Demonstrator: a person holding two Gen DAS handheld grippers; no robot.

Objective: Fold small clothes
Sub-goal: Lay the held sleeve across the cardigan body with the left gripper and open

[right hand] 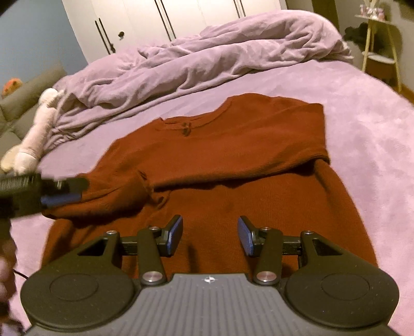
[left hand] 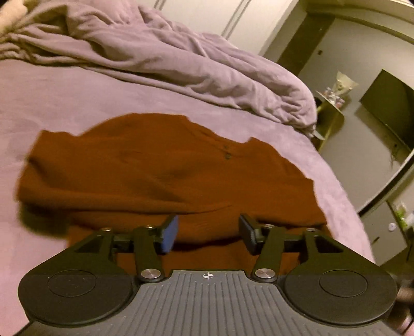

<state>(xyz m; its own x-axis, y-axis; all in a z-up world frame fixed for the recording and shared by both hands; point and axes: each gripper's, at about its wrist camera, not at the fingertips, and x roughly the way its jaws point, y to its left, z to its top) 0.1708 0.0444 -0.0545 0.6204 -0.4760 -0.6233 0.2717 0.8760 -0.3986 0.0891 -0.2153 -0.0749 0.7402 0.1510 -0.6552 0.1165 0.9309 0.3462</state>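
Note:
A rust-brown knit sweater (left hand: 155, 170) lies flat on the purple bed, neckline away from me, with both sleeves folded across its body (right hand: 233, 160). My left gripper (left hand: 208, 234) is open and empty, just above the sweater's left side. It also shows in the right wrist view (right hand: 69, 191) at the left edge of the sweater, fingers next to the folded sleeve end. My right gripper (right hand: 209, 236) is open and empty, hovering over the sweater's lower body.
The purple bedsheet (right hand: 362, 129) surrounds the sweater. A rumpled lilac duvet (right hand: 207, 59) is heaped at the far side. A plush toy (right hand: 33, 139) lies at the left. A yellow side table (right hand: 380, 51) and white wardrobe (right hand: 181, 18) stand beyond.

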